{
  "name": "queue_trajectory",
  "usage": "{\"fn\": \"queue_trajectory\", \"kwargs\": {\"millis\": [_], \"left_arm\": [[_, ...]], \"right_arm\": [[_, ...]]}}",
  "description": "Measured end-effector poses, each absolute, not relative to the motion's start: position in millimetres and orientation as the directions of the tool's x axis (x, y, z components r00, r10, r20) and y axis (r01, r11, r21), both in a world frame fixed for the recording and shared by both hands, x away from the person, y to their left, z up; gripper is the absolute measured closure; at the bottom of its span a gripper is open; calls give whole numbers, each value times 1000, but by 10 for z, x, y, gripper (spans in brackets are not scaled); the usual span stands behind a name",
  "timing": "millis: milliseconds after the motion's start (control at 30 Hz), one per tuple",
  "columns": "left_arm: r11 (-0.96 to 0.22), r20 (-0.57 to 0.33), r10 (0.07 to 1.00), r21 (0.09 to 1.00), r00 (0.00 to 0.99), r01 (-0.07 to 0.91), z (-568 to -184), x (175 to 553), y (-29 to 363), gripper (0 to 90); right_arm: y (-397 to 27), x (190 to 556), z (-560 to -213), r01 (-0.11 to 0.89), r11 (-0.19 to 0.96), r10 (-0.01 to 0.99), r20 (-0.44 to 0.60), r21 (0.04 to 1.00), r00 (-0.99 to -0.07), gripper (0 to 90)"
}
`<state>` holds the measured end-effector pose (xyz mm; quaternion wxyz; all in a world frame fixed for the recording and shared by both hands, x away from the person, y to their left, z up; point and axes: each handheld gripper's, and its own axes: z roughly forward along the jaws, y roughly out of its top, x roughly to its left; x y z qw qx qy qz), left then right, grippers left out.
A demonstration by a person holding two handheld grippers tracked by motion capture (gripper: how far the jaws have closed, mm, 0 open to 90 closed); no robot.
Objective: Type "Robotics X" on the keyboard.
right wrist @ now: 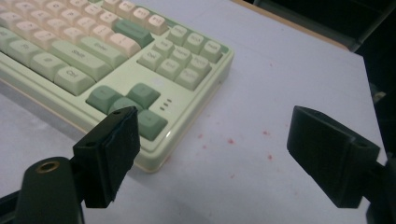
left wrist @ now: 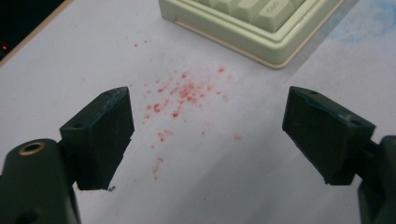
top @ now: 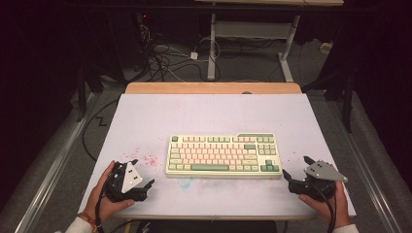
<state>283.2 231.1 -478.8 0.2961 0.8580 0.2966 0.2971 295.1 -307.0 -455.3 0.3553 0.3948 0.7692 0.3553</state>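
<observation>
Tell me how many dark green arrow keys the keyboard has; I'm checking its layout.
4, at the keyboard's near right corner: one arrow key above a row of three, left, middle partly hidden, right.

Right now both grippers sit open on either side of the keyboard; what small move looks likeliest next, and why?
Probably both close in on the keyboard ends. The left gripper and right gripper are open, empty, flanking it and apart from it; the right gripper view already has the arrow-key corner beside its left jaw.

Looks like lab/test rig: white-topped table (top: 145, 126) w/ wood edge, black curtains (top: 43, 58) around, loose cables (top: 165, 60) on grey floor, adjustable desk frame (top: 252, 39) behind.
</observation>
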Motion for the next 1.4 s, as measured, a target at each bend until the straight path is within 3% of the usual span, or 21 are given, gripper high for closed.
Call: {"fn": "queue_trajectory", "kwargs": {"millis": [1400], "left_arm": [[-634, 299, 690, 688, 660, 352, -4802, 2856, 2336, 159]], "right_arm": [[-3006, 2913, -4589, 343, 461, 852, -301, 818, -428, 164]]}}
